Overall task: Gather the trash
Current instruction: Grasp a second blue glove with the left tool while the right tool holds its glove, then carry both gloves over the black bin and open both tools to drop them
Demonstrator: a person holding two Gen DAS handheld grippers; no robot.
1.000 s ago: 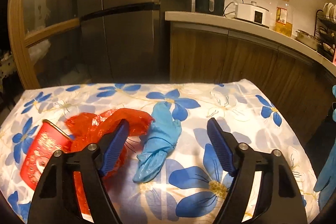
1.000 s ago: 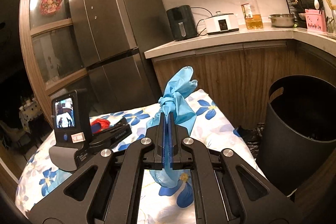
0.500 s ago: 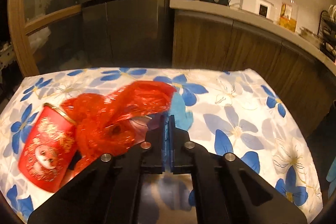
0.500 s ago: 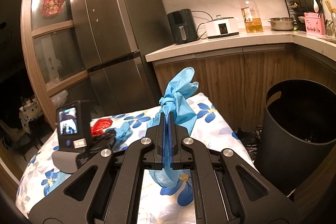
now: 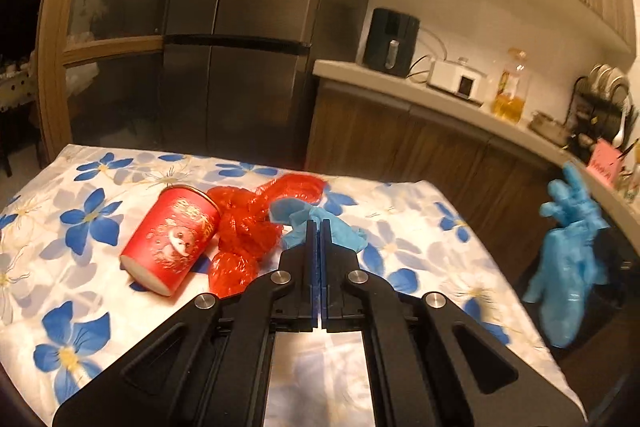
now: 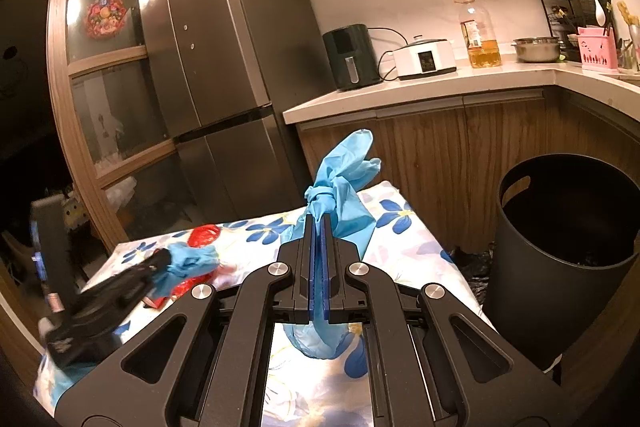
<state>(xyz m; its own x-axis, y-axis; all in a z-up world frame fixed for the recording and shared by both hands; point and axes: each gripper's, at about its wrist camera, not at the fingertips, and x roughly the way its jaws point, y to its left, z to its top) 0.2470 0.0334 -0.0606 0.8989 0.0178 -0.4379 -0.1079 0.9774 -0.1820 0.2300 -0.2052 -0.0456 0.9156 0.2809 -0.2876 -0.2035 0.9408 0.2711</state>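
Observation:
My left gripper (image 5: 319, 227) is shut on a crumpled blue glove (image 5: 340, 231) and holds it above the flowered table (image 5: 80, 307); it also shows in the right wrist view (image 6: 188, 263). A red paper cup (image 5: 172, 239) lies on its side beside a crumpled red plastic bag (image 5: 256, 219). My right gripper (image 6: 319, 223) is shut on a knotted blue glove (image 6: 344, 195), held up over the table's right end; that glove shows in the left wrist view (image 5: 568, 259). A black trash bin (image 6: 560, 255) stands on the floor right of the table.
A dark fridge (image 6: 224, 67) stands behind the table. A wooden counter (image 6: 440, 87) carries an air fryer, a white cooker, an oil bottle and a dish rack. A black bag lies on the floor by the bin.
My left gripper closed on the blue glove lying on the table and lifted it, tilting up. My right gripper kept hold of the knotted glove and stayed nearly still.

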